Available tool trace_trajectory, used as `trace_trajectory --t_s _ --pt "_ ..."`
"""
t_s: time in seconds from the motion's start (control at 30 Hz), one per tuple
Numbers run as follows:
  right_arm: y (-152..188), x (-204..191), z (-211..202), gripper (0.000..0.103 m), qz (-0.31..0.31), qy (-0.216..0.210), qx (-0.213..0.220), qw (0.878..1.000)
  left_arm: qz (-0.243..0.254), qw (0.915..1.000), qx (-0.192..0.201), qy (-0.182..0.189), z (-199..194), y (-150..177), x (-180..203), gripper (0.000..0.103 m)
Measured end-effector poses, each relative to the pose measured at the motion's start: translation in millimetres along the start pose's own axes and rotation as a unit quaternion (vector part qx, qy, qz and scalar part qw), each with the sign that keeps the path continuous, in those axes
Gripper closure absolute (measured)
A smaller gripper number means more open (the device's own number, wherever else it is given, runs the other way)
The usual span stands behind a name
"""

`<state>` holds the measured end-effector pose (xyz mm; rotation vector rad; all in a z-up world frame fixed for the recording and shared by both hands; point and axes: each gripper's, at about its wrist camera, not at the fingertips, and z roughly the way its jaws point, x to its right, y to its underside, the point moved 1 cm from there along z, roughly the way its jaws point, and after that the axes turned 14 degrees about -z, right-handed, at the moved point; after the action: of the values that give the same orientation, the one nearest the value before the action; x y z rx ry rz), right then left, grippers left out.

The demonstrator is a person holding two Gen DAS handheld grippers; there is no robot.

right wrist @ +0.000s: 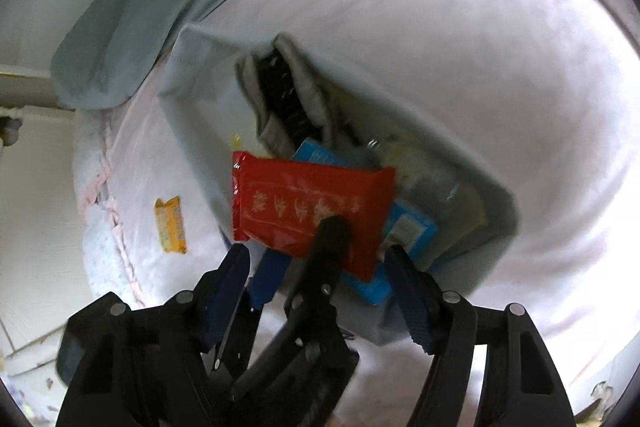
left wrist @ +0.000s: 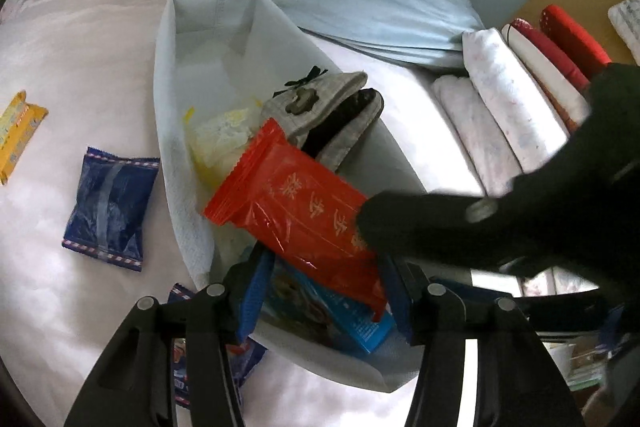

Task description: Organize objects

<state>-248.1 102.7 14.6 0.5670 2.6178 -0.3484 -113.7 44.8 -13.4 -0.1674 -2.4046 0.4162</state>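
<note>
Bed: the pale pink sheet of the bed (left wrist: 80,47) fills both views.
Bin: the grey fabric bin (left wrist: 168,131) lies mid-frame, with a grey pouch (left wrist: 324,95) and a light blue packet (left wrist: 340,319) inside.
My left claw (left wrist: 324,279): bottom centre of its view, clamped on the red packet's lower end.
My right claw (right wrist: 318,259): jaws apart, flanking the packet's near edge without pressing.
Red packet (left wrist: 296,203): glossy, crimped ends, pale characters across its face; tilted over the bin, centre frame.
Loose packets: a dark blue packet (left wrist: 108,211) at left and a yellow packet (left wrist: 16,131) at the far left edge, on the sheet.
</note>
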Motion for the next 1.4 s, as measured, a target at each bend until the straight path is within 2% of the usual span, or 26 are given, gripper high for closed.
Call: trace_trajectory --t_s 0.17,0.27,0.43,0.63,0.73,0.87,0.93,0.97,1.0,1.03,1.07,1.1,1.13,1.17,1.2,1.23,1.27,1.3,1.33,1.4 --pt "-1 0 -20 0.033 -0.006 0.022 0.039 0.999 -0.014 0.9999 -0.004 0.010 1 -5 -7 0.051" --pt "-3 3 -21 0.033 0.000 0.006 0.044 0.999 -0.021 0.9994 -0.015 0.024 0 -5 -10 0.053" --pt "-3 1 -23 0.033 -0.006 -0.001 0.052 0.999 -0.008 0.9997 -0.002 0.022 -20 -3 -2 0.053" --pt "1 -19 -23 0.033 -0.041 0.016 0.066 0.997 0.045 0.9977 0.050 -0.010 -56 -1 7 0.052" --pt "3 -34 -23 0.033 -0.068 0.023 0.078 0.994 0.051 0.9963 0.069 -0.008 -71 -5 3 0.052" --pt "8 -61 -32 0.033 -0.112 0.000 0.124 0.986 0.052 0.9940 0.096 -0.012 -93 -10 -9 0.053" --pt "16 -80 -50 0.033 -0.148 -0.020 0.191 0.970 0.051 0.9874 0.150 -0.007 -121 -6 -17 0.061" --pt "27 -94 -70 0.033 -0.178 -0.034 0.254 0.950 0.048 0.9799 0.194 -0.009 -139 -4 -19 0.057" --pt "36 -103 -85 0.033 -0.201 -0.039 0.300 0.932 0.049 0.9663 0.252 -0.013 -163 -1 -22 0.049" --pt "48 -113 -98 0.027 -0.228 -0.041 0.349 0.908 0.053 0.9562 0.287 -0.013 -176 1 -25 0.021" --pt "61 -121 -108 0.018 -0.253 -0.037 0.396 0.882 0.058 0.9487 0.310 -0.011 -185 3 -30 0.000" --pt "74 -127 -112 0.000 -0.274 -0.029 0.438 0.856 0.066 0.9380 0.340 -0.009 -194 7 -42 0.001" --pt "85 -129 -109 0.000 -0.289 -0.019 0.468 0.835 0.065 0.9308 0.359 -0.011 -198 9 -51 0.001" --pt "94 -130 -102 0.000 -0.295 -0.001 0.489 0.821 0.052 0.9186 0.390 -0.038 -203 11 -67 0.004" --pt "98 -133 -90 0.000 -0.290 0.034 0.497 0.817 0.037 0.9128 0.398 -0.085 -205 9 -78 0.009" --pt "97 -136 -79 0.000 -0.285 0.068 0.487 0.823 0.032 0.9129 0.390 -0.115 -206 5 -86 0.031" --pt "92 -140 -66 0.000 -0.290 0.089 0.463 0.833 0.031 0.9186 0.367 -0.144 -205 -3 -96 0.062" --pt "85 -144 -55 0.000 -0.301 0.085 0.431 0.846 0.026 0.9275 0.334 -0.165 -202 -12 -108 0.075" --pt "79 -147 -44 0.003 -0.307 0.065 0.399 0.862 0.011 0.9328 0.312 -0.180 -201 -19 -119 0.090" --pt "75 -152 -30 0.007 -0.304 0.038 0.368 0.878 -0.036 0.9354 0.299 -0.184 -206 -26 -148 0.091"
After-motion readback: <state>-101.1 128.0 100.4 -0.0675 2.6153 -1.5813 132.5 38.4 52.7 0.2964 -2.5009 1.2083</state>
